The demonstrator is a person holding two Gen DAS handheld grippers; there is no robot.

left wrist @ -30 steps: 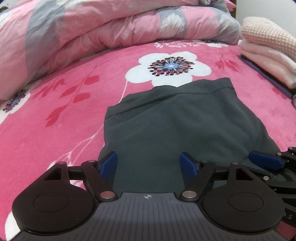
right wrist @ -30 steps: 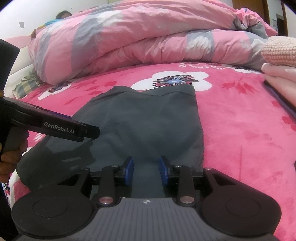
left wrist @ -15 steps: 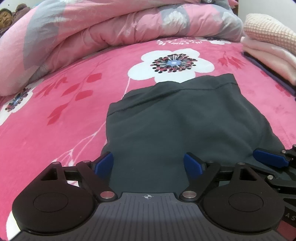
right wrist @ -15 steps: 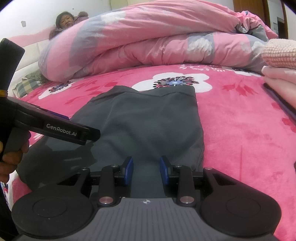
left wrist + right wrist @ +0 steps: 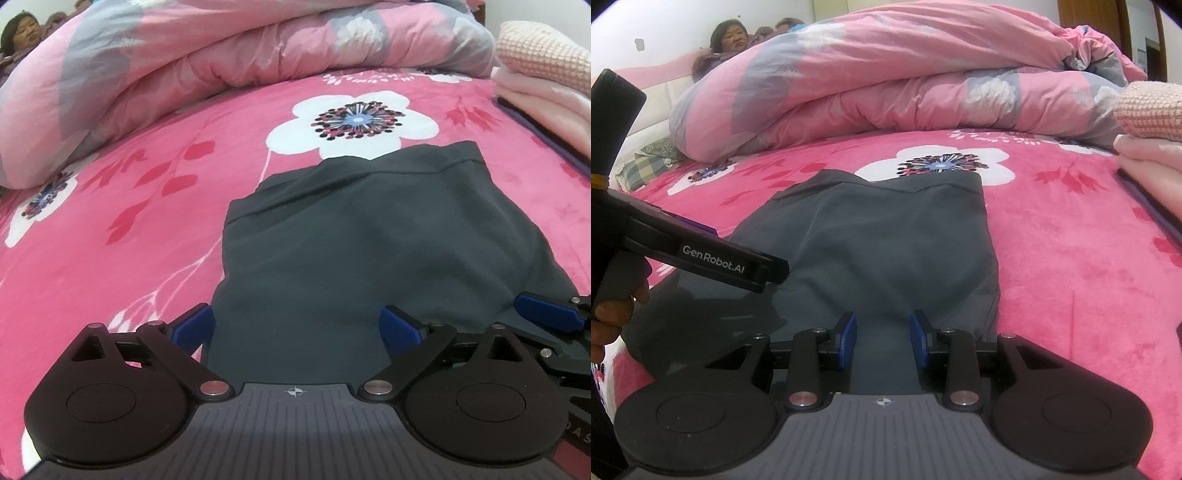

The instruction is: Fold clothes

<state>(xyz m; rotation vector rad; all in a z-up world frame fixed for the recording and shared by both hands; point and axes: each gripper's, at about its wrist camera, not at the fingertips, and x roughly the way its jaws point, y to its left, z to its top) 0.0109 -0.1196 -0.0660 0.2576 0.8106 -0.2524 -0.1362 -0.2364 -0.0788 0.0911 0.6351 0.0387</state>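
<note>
Right now I take the dark grey garment as my landmark: it lies folded flat on the pink floral bedspread, its far edge just touching the big white flower print. Left of it, my left gripper has its jaws opening; they straddle the garment's near left corner with nothing pressed between the pads. Further right, my right gripper sits over the near right edge with its jaws at a narrow gap. Cloth shows between the 2 blue pads, but I cannot tell whether they pinch it. Behind the garment lies the bunched pink quilt; right of it, a stack of folded pink clothes. My worry: if the right jaws are biting fabric, pulling away would drag the fold open.
</note>
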